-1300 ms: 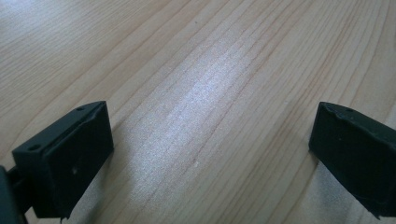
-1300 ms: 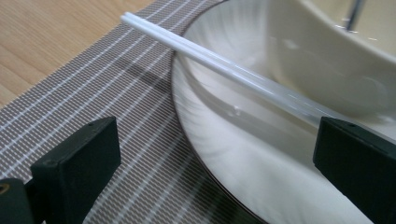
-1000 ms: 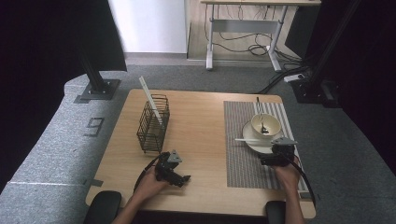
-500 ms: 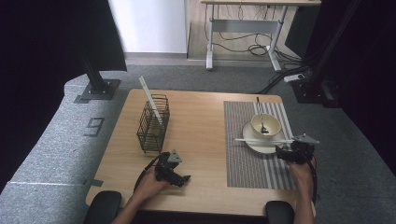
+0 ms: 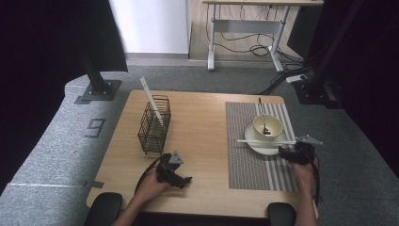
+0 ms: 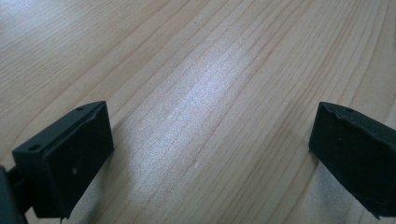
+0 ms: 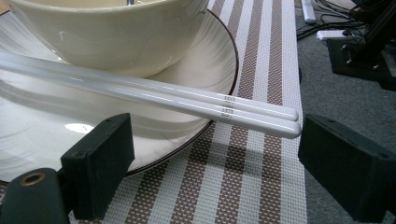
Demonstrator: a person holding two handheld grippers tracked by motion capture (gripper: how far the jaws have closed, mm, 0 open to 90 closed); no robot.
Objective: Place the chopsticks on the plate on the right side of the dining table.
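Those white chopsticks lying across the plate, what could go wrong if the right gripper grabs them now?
The chopsticks lie loose on the plate rim, their ends jutting between the right gripper's open jaws, which have just been closing a little. A pinch so near the tips might catch only one stick, or roll them off onto the striped mat. A nudge could also shift the bowl with the spoon in it.

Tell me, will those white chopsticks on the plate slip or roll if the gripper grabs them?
Probably. The white chopsticks look glossy and smooth, so they may slip. They look stiff, not floppy. Resting on the plate rim with ends overhanging, they could tip off.
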